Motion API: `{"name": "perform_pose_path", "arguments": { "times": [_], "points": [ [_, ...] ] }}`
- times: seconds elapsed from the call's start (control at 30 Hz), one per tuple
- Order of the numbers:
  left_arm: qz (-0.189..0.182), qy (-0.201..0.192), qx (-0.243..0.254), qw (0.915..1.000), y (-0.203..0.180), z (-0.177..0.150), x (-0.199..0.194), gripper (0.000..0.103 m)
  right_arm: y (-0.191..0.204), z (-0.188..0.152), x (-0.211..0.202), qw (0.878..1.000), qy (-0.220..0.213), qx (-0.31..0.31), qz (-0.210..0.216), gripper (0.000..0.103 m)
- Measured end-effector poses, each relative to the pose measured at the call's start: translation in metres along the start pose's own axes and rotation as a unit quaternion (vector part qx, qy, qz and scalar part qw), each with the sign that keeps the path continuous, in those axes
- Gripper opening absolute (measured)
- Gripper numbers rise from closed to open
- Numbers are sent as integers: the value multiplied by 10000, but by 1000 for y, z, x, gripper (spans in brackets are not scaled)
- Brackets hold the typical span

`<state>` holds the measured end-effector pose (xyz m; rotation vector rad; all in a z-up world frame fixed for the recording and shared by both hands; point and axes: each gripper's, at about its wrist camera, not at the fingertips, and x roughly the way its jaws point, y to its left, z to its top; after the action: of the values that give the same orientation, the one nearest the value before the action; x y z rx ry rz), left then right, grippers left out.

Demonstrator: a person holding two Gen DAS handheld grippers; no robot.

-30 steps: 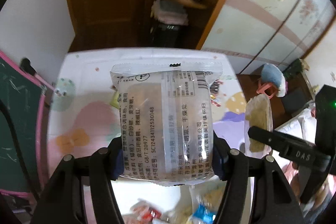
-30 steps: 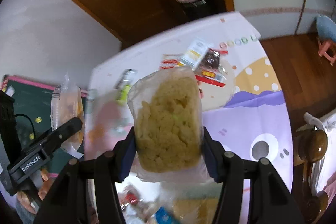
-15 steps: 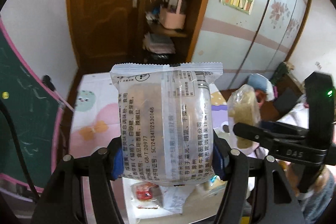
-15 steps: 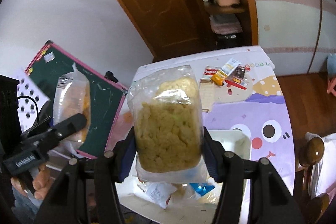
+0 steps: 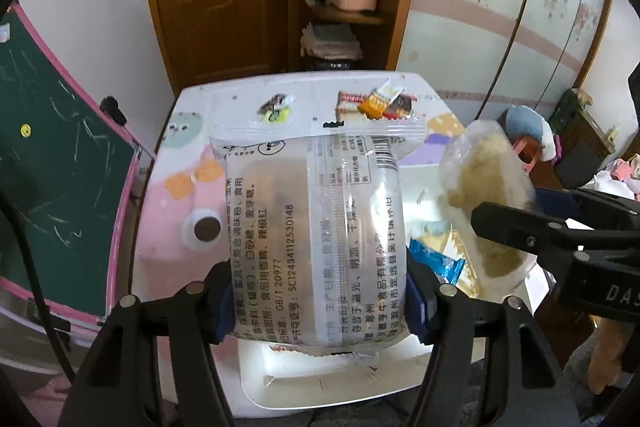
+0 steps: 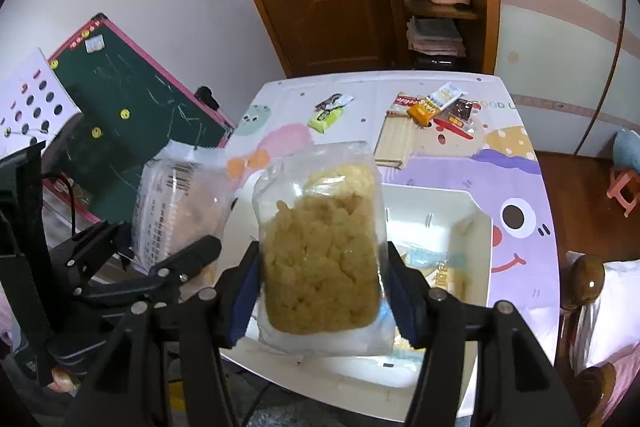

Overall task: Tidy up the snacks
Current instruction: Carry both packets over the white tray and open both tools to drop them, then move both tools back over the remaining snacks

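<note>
The left gripper (image 5: 318, 301) is clenched on a clear plastic snack packet printed with black text and a barcode (image 5: 316, 239), its blue pads pressing the packet's two side edges so that it stands upright in front of the camera. The right gripper (image 6: 322, 291) grasps in the same way a clear bag of pale yellow crumbly snack (image 6: 320, 259), also held upright. Both packets hang above the near edge of the bench (image 6: 516, 187), which is covered with a pastel cartoon-patterned cloth, and over or just beside the white rectangular plastic bin (image 6: 424, 199) that stands at the near side.

Judging by how things lie, the sorting is partly done. The bin already holds several packets, among them a blue-wrapped one (image 5: 438, 261) and some yellowish ones, though how many is hard to tell behind the held bags. The two packets in the grippers are not yet put down; they look ready to be lowered into the bin.

More remains at the far side of the bench: a small green and black snack packet (image 6: 330, 113) lies alone toward the left, and a loose cluster of small packets, with an orange sachet on top (image 6: 424, 111), lies toward the right beside a flat pale packet (image 6: 394, 139). These would each need a trip to the bin before the bench is tidy.
</note>
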<state>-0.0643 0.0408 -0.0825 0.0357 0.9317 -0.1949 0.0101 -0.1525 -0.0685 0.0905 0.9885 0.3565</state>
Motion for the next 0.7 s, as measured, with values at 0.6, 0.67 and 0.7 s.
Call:
{"name": "perform_pose_path", "arguments": {
  "times": [0.6, 0.67, 0.7],
  "points": [
    [339, -317, -200, 9987, 2, 8, 3, 86, 0, -4, 1, 9989, -159, -83, -438, 75],
    [333, -306, -201, 9988, 2, 8, 4, 86, -1, -4, 1, 9989, -157, -71, -427, 75],
    [351, -316, -188, 9987, 2, 7, 3, 86, -2, -4, 1, 9989, -156, -71, -428, 75]
  ]
}}
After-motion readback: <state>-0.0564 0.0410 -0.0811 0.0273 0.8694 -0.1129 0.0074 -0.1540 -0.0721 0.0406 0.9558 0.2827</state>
